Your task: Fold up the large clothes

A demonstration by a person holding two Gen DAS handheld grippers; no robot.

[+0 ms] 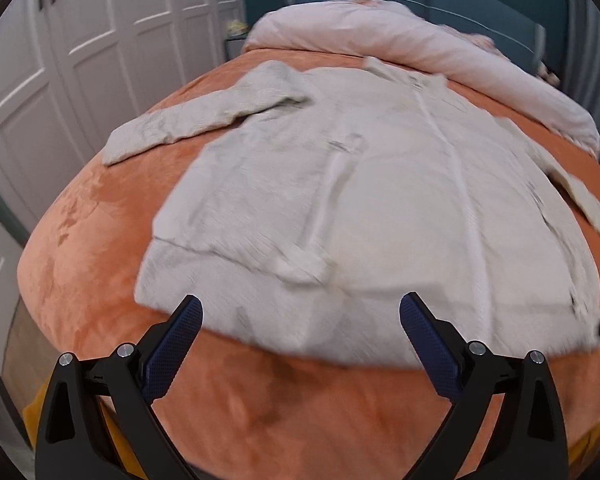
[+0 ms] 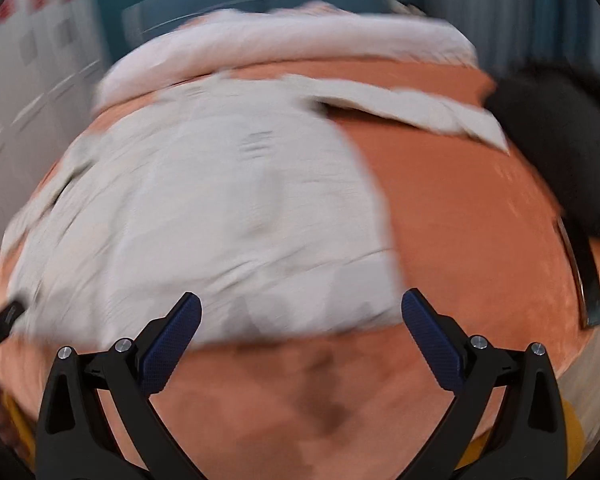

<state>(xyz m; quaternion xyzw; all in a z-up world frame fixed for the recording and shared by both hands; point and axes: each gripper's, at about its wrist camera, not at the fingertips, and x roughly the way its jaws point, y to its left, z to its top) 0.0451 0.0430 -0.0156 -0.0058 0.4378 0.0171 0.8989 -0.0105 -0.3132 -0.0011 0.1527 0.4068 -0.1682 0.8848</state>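
1. A large pale grey shirt lay spread flat on a bed covered by an orange blanket. The shirt is taken as the landmark for all positions below.

2. The shirt's collar end pointed toward the far end of the bed; its hem lay at the near edge, closest to both grippers.

3. One sleeve extended outward from the shirt's left shoulder and rested on the blanket. Seen from the right wrist, the other sleeve stretched out from the right shoulder, also on the blanket.

4. A pink duvet was bunched beyond the shirt's collar, just touching or overlapping it; which could not be told.

5. White wardrobe doors stood well to the left of the shirt, off the bed.

6. A dark, blurred object sat beyond the right sleeve's end; its identity could not be determined.

7. The left gripper was spread wide and empty, hovering over the hem of the shirt, fingertips apart from the cloth.

8. The right gripper was likewise spread wide and empty, over the hem near the shirt's right corner. The right wrist view was heavily blurred, so contact with the cloth could not be confirmed.

9. Bare blanket lay to the right of the shirt's body.
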